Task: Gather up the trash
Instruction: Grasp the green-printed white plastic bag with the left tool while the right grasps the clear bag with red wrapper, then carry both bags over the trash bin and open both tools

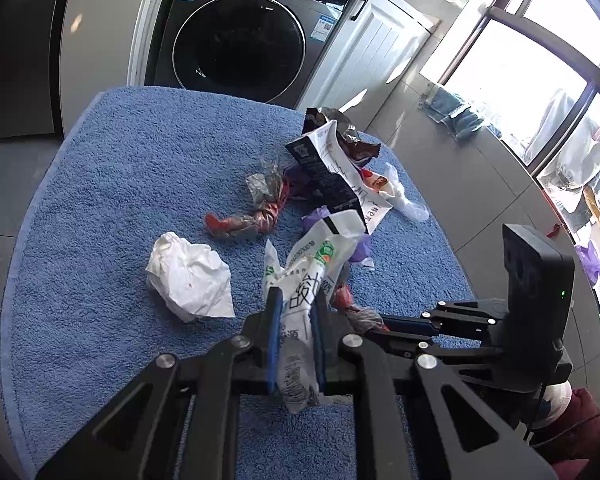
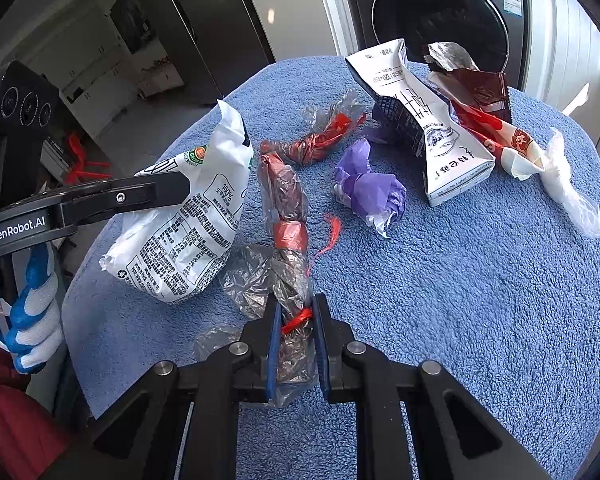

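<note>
My left gripper point(image 1: 296, 300) is shut on a white printed bag point(image 1: 312, 268), which also shows in the right wrist view point(image 2: 196, 216). My right gripper point(image 2: 298, 308) is shut on a clear plastic wrapper with red tape point(image 2: 286, 216). On the blue mat point(image 1: 120, 184) lie a crumpled white tissue point(image 1: 190, 276), a twisted red wrapper point(image 1: 252, 216), a black-and-white carton pack point(image 1: 332, 168), purple paper point(image 2: 370, 188) and a red-and-white wrapper point(image 2: 500, 136).
A dark front-loading washing machine point(image 1: 240, 44) stands behind the mat, with a white cabinet point(image 1: 372, 48) to its right. Clothes lie on the grey tile floor point(image 1: 452, 112) by the window. A gloved hand point(image 2: 28, 312) holds the left gripper.
</note>
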Available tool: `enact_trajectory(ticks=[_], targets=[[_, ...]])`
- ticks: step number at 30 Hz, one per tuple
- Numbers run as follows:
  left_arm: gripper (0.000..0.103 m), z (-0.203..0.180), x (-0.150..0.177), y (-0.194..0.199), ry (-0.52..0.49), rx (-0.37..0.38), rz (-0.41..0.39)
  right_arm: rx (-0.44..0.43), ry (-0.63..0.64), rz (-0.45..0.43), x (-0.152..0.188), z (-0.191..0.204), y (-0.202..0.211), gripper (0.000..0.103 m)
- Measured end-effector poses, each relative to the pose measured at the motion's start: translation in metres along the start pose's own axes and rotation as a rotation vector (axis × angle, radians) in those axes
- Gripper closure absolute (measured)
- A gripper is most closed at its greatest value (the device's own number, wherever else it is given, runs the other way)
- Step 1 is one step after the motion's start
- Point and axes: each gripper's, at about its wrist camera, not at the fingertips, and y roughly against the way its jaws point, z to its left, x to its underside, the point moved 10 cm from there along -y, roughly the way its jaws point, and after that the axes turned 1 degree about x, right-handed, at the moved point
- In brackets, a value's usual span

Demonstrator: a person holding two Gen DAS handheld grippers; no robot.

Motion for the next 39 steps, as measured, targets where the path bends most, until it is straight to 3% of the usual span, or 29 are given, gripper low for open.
enact_trajectory(ticks=[12, 15, 21, 29, 39], targets=[[0.091, -0.004, -0.016, 0.059, 0.018, -0.045, -0.137, 0.06, -0.027, -0.169, 0.008, -0.022, 0.078, 0.089], [0.091, -0.01, -0.019, 0.067, 0.02, -0.058, -0.154, 0.086, -0.045, -0.219, 0.005, -0.023, 0.097, 0.089], [0.091, -0.047, -0.024, 0.064, -0.028, -0.065, -0.149, 0.144, -0.122, -0.316, 0.013, -0.063, 0.147, 0.089], [0.091, -0.128, -0.032, 0.026, -0.168, -0.045, -0.088, 0.27, -0.289, -0.413, 0.067, -0.151, 0.212, 0.089], [0.091, -0.258, -0.03, -0.069, -0.411, 0.028, 0.053, 0.393, -0.52, -0.44, 0.148, -0.252, 0.254, 0.089]])
